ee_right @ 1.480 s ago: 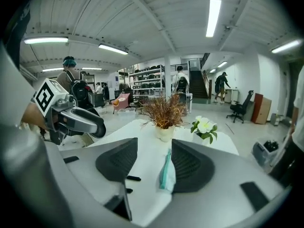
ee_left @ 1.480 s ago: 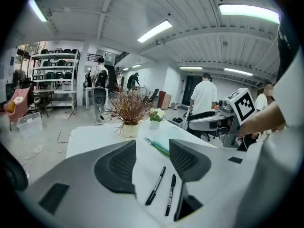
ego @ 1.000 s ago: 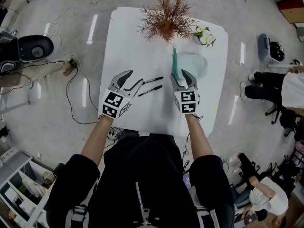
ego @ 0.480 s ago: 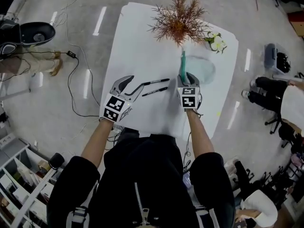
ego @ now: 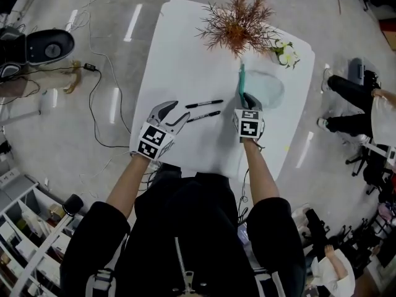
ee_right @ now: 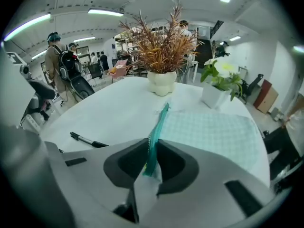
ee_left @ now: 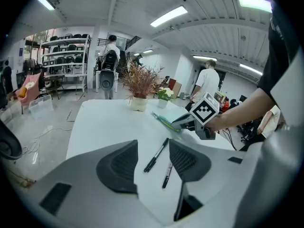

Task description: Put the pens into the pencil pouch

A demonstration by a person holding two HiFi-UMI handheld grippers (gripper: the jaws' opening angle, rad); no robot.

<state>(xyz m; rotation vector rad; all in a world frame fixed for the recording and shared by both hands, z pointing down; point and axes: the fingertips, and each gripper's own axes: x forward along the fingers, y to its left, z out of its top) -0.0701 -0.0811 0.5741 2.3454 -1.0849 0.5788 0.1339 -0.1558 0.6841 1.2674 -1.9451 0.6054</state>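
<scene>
While my right gripper [ego: 246, 99] clamps the teal zipper edge [ee_right: 158, 126] of the pouch [ego: 265, 89], its jaws having just been closing with that edge between them, the rest of the pale checked pouch lies flat on the white table [ego: 185, 48], spreading ahead and to the right of the tool. From the right gripper view, the zipper edge stands upright in the narrow gap, running from the pads away toward the dried plant [ee_right: 161, 46] and the flower pot [ee_right: 217, 87] at the far end of the table.

My left gripper [ego: 175, 111] hangs low over the table with its jaws apart and nothing between the pads. A far pen [ego: 204, 104] and a near pen [ego: 204, 116] lie side by side on the table just ahead of it, both black, roughly parallel and a little apart. Seen from the head view, they sit between the two grippers, their left ends just beside the left gripper's tips; I cannot tell whether the near pen touches a fingertip. Through the left gripper view, the far pen shows in the open gap and the near pen lies closer to the right-hand pad [ee_left: 187, 160]. Both pens rest outside the pouch, near its zipper side.
</scene>
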